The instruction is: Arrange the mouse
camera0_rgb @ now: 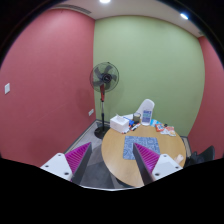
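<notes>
Mouse indiscernible; white box (120,123) on table (171,150) beyond open claw (112,157).

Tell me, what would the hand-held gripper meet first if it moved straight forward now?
Probably the near edge of the round wooden table, just ahead of the open hand-held gripper. Beyond that lies the blue mat. Depth is unclear, so this is a guess.

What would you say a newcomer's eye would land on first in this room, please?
Probably the walls: a red wall beside a green wall, with a black standing fan at their corner. Next, the round wooden table just beyond the gripper, whose open fingers hold nothing, with a white box at the table's far edge.
</notes>
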A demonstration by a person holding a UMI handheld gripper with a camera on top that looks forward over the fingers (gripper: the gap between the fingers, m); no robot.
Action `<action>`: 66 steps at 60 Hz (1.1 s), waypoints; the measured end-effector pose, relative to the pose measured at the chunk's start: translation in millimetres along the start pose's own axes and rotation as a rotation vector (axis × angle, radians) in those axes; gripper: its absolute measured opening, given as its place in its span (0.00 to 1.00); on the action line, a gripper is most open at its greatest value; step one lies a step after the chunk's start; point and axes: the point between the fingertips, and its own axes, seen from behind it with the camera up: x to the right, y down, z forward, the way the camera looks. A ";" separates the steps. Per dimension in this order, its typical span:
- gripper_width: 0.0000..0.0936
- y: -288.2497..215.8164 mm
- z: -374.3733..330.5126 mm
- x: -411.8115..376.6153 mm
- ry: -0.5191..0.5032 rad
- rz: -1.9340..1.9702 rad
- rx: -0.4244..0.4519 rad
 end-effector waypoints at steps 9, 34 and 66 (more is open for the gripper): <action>0.89 30.5 5.6 24.2 0.039 0.027 -0.038; 0.89 234.4 61.9 209.6 0.154 0.079 -0.187; 0.89 301.5 208.9 486.6 0.316 0.289 -0.200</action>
